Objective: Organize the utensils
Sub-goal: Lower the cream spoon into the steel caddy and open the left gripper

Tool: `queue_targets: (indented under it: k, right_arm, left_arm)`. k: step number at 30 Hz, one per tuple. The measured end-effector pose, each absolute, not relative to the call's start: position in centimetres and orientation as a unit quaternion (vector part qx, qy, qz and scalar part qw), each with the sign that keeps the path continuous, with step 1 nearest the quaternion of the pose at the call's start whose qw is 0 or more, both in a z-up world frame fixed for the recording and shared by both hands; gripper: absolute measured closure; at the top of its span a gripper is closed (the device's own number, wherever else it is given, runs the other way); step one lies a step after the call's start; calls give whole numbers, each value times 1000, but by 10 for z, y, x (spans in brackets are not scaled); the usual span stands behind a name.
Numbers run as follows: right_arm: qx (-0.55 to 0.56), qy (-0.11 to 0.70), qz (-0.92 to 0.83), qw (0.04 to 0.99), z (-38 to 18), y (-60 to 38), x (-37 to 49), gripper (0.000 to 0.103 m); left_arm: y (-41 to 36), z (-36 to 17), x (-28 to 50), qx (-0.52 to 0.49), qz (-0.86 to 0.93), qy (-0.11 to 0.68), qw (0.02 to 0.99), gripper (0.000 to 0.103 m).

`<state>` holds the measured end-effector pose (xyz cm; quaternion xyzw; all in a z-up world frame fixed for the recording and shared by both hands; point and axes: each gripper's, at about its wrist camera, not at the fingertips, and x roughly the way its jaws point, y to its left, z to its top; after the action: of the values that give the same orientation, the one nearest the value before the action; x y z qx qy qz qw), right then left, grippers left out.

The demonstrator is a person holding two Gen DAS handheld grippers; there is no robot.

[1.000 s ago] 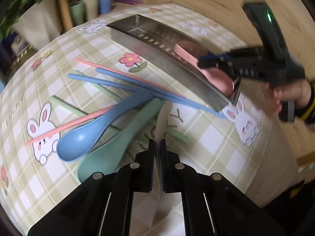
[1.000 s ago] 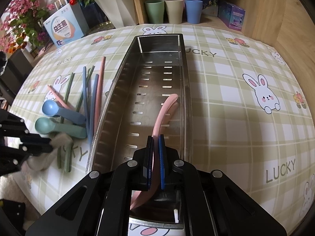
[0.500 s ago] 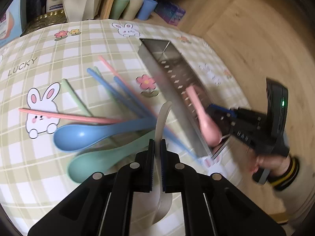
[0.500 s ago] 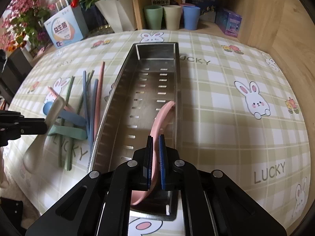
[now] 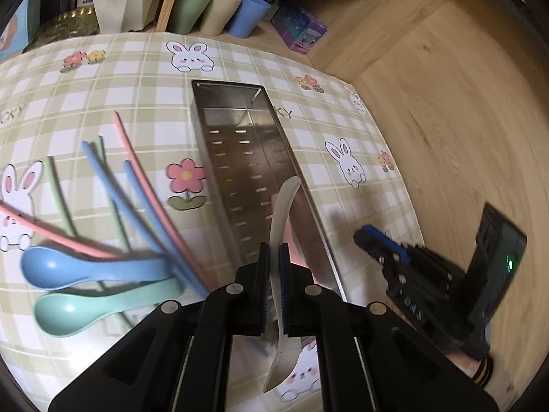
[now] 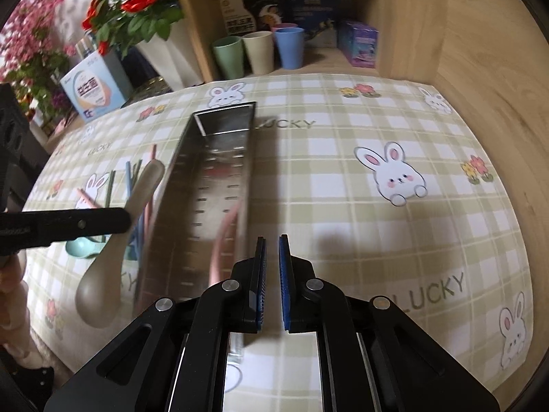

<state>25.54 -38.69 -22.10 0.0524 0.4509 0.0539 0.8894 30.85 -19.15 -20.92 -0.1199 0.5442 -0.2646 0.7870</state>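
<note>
Beige plastic spoon [image 5: 282,295], clamped by its handle in the left gripper [image 5: 273,261], hangs over the perforated steel tray's [image 5: 240,144] near end. Only the left view shows the blue spoon [image 5: 79,269] beside the tray. In the right view, the right gripper [image 6: 272,250] grips nothing, its jaws slightly parted; the pink spoon [image 6: 223,240] lies inside the tray.

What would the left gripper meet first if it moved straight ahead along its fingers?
Probably the steel tray: the left gripper, shut on the beige spoon, points down at its near end, though depth is unclear.
</note>
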Motion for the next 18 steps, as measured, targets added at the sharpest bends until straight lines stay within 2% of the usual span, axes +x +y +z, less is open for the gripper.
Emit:
queue_targets:
  k: [8,18]
  right_arm:
    - [72,451,46,889,-228,-406,252,95]
    - [86,443,50,891,-227,-412,252,95]
  left_arm:
    - [-220,-227,324,-136,-210,563,787,97]
    - [-243,-243,331,-78,-148,567,806,97]
